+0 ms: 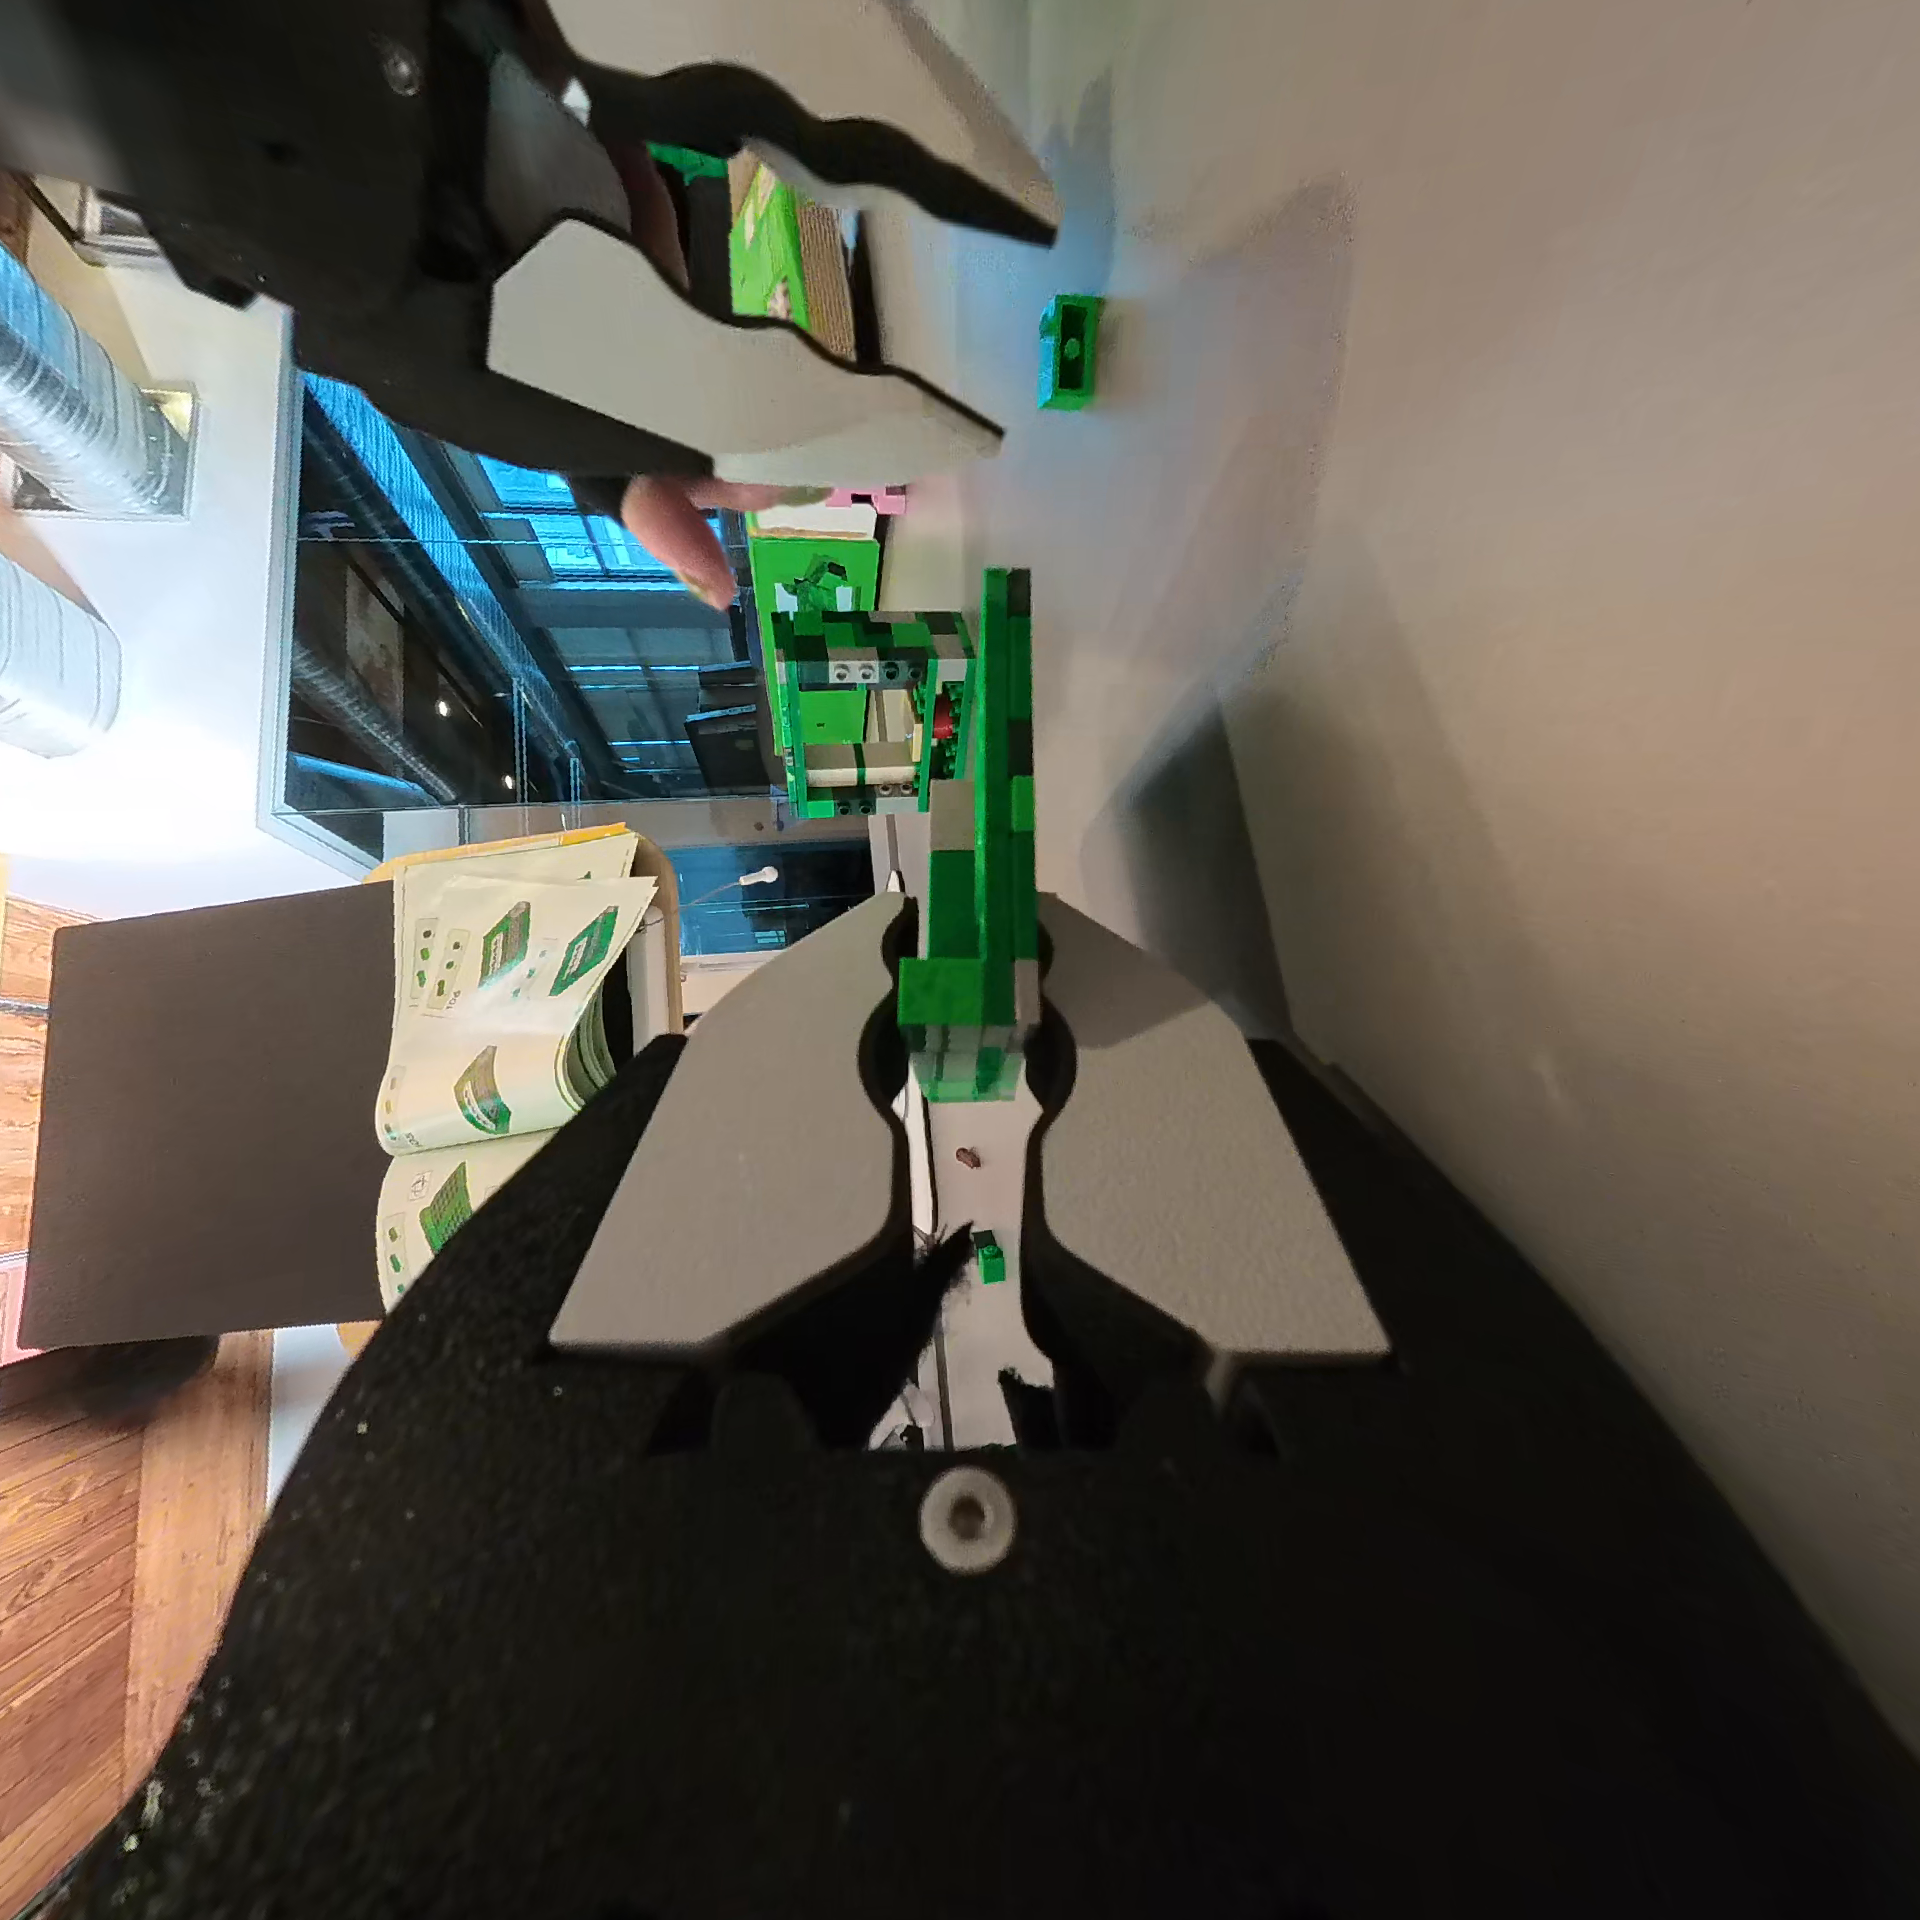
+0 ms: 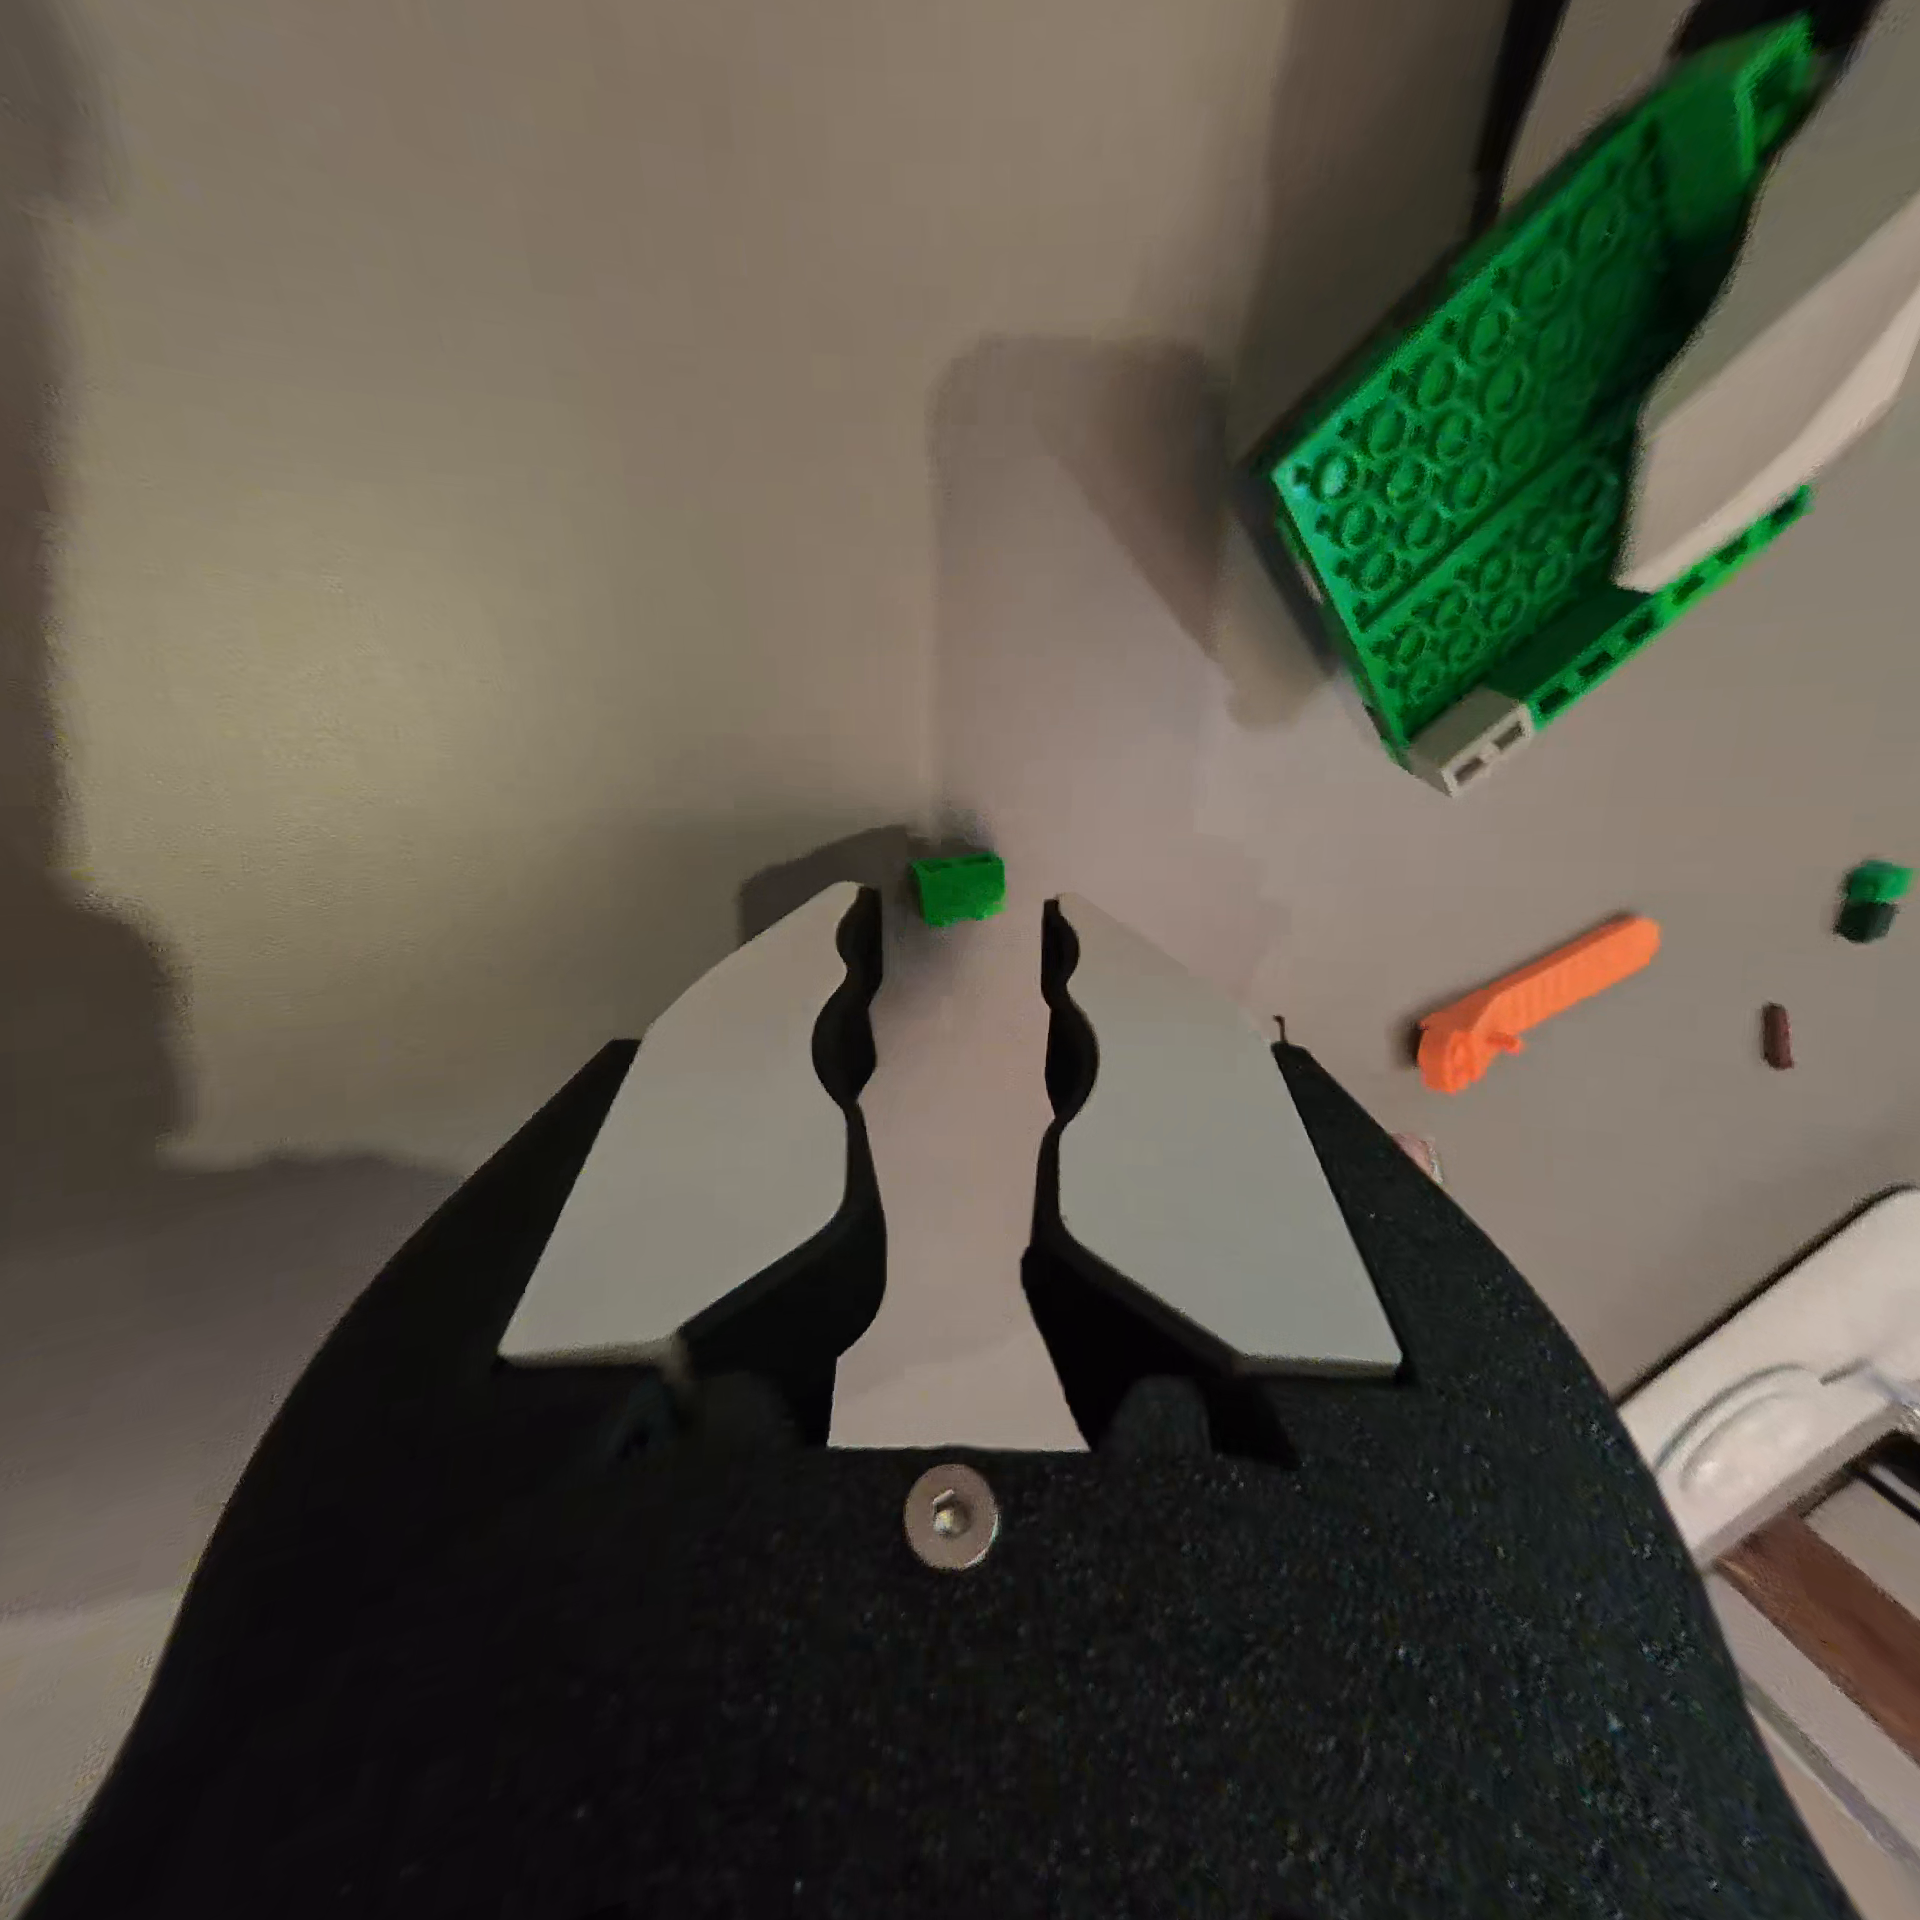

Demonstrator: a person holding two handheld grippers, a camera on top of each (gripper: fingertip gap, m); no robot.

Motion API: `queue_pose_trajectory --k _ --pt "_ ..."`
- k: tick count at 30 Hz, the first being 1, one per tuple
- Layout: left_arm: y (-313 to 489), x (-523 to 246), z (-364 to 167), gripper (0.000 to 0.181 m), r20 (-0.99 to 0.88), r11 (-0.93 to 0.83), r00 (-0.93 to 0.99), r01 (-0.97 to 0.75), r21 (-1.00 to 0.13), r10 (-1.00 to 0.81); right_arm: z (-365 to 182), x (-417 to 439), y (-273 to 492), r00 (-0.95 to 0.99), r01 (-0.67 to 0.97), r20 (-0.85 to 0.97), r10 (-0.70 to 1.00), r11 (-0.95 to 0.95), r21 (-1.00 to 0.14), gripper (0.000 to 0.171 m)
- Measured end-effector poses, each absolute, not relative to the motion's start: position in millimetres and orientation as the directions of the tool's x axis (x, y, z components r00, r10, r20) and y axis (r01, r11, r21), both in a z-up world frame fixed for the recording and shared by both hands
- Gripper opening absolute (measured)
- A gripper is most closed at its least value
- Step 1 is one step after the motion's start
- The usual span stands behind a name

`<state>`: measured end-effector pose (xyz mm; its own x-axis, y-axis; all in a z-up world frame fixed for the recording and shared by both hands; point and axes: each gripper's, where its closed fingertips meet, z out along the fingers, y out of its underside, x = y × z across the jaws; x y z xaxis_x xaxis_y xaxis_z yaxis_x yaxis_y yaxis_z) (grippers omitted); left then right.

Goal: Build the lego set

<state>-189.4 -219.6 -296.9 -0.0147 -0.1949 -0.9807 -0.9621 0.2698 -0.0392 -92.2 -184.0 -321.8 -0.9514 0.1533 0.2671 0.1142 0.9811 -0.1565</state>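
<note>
My left gripper (image 1: 974, 914) is shut on a flat green lego plate assembly (image 1: 1003, 790), seen edge-on with its near end pinched between both pads. The right wrist view shows the same plate's studded underside (image 2: 1475, 447) held above the table at the upper right, with a left finger (image 2: 1766, 395) over it. My right gripper (image 2: 954, 914) is open and empty, low over the table. A small green brick (image 2: 958, 886) lies on the table just beyond its fingertips, touching neither pad. The left wrist view shows the open right gripper (image 1: 1027, 335) beside that brick (image 1: 1070, 353).
A partly built green and grey model (image 1: 873, 717) stands behind the plate, and an open instruction booklet (image 1: 499, 997) lies to the left. An orange brick separator (image 2: 1538, 1003), two small green bricks (image 2: 1875, 899) and a small brown piece (image 2: 1777, 1036) lie on the grey table (image 2: 520, 520). Across from one pair of fingers to the other is roughly 11 cm. The left tips stand about 12 cm off the orange brick separator (image 2: 1538, 1003).
</note>
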Motion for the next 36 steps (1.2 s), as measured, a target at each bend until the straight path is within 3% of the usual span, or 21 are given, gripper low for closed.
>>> queue_pose_trajectory --k 4,6,8,9,11,13,16,28,36 --pt "-219 -190 -296 0.017 -0.981 0.269 -0.015 -0.962 -0.039 -0.193 -329 -94 -185 -0.965 0.119 0.218 0.146 0.984 -0.133 0.029" --pt "-219 -190 -295 0.017 -0.982 0.268 -0.011 -0.963 -0.041 -0.189 -331 -93 -180 -0.967 0.154 0.185 0.174 0.981 -0.114 0.017" --pt "-217 -191 -291 0.017 -0.986 0.249 0.005 -0.967 -0.048 -0.169 -328 -97 -183 -0.951 0.238 0.156 0.265 0.956 -0.171 0.017" --pt "-216 -193 -287 0.017 -0.988 0.232 0.025 -0.971 -0.061 -0.154 -322 -104 -187 -0.928 0.285 0.171 0.330 0.927 -0.244 0.017" --pt "-215 -194 -278 0.017 -0.989 0.204 0.082 -0.973 -0.107 -0.127 -295 -129 -202 -0.835 0.358 0.209 0.509 0.791 -0.497 0.016" --pt "-215 -194 -269 0.017 -0.987 0.189 0.131 -0.971 -0.147 -0.093 -260 -151 -218 -0.709 0.350 0.148 0.689 0.526 -0.775 0.016" --pt "-215 -192 -263 0.017 -0.984 0.191 0.162 -0.966 -0.173 -0.070 -240 -166 -215 -0.555 0.239 0.140 0.820 0.318 -0.917 0.016" --pt "-216 -189 -259 0.017 -0.987 0.210 0.154 -0.965 -0.159 -0.040 -249 -174 -211 -0.437 0.223 0.012 0.899 0.121 -0.967 0.016" --pt "-215 -191 -259 0.017 -0.987 0.205 0.157 -0.965 -0.163 -0.042 -255 -173 -205 -0.380 0.225 0.081 0.921 0.177 -0.958 0.016"
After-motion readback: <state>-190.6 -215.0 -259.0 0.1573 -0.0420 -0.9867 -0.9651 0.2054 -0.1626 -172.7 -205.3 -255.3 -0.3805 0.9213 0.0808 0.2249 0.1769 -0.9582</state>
